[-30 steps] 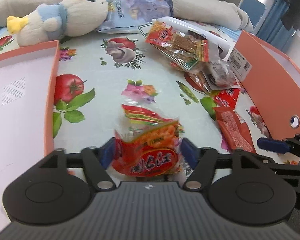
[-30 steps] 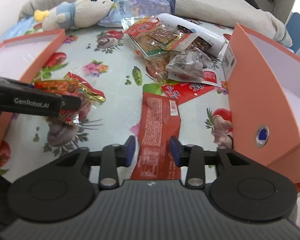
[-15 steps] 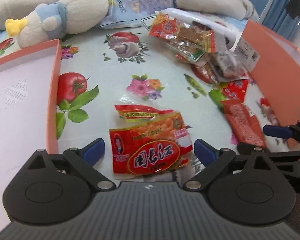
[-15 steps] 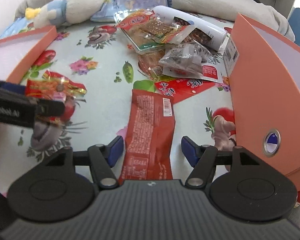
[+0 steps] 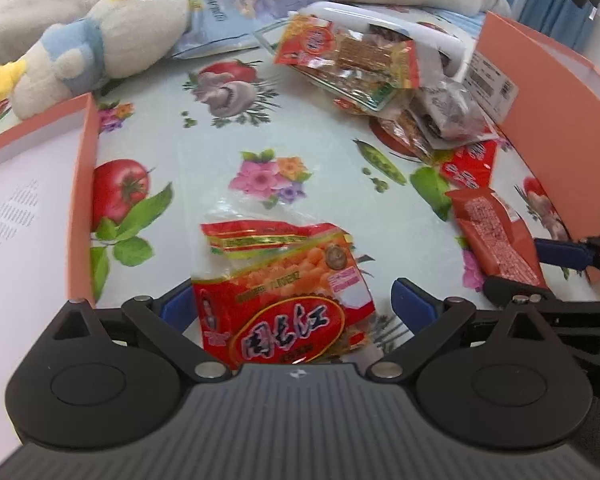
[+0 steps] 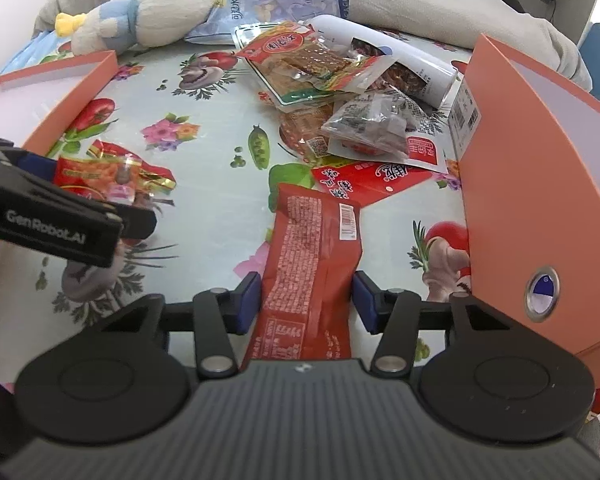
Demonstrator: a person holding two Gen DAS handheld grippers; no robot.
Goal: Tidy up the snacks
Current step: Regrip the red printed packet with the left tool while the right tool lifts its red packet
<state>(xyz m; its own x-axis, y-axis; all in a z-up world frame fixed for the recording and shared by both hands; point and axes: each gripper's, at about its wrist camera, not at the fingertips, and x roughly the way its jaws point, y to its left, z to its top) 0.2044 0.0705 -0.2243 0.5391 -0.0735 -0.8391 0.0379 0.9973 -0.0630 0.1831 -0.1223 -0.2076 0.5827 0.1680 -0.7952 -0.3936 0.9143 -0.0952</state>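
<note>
A red snack bag [image 5: 284,296] printed with orange puffs is seen lying flat on the flowered tablecloth [image 5: 220,136], framed by the left gripper [image 5: 296,302], whose blue pads [image 5: 414,304] are spread apart on either side of the bag; a gap shows beside the pad on the right, while the other pad sits at the bag's edge. From the right wrist view the same bag [image 6: 108,174] is partly hidden behind the left gripper's black body [image 6: 48,216]. A long red packet [image 6: 312,280] with a barcode is lain lengthwise between the fingers of the right gripper [image 6: 306,304]; its blue pads [image 6: 366,306] are set close at the packet's two edges, but whether they press on it cannot be told. The packet [image 5: 496,236] is also seen at the right of the left wrist view, with the right gripper's fingertip [image 5: 562,254] beside it. Farther back a pile of snack packs [image 6: 340,96] is heaped near a white tube [image 6: 388,60]. An orange tray [image 5: 80,184] with a white floor is placed at the left, just beside the bag, and an orange box [image 6: 532,184] stands at the right, near the packet. A plush duck [image 5: 100,40] and a blue pouch [image 6: 276,4] are laid at the far edge, against a grey blanket [image 6: 440,4].
</note>
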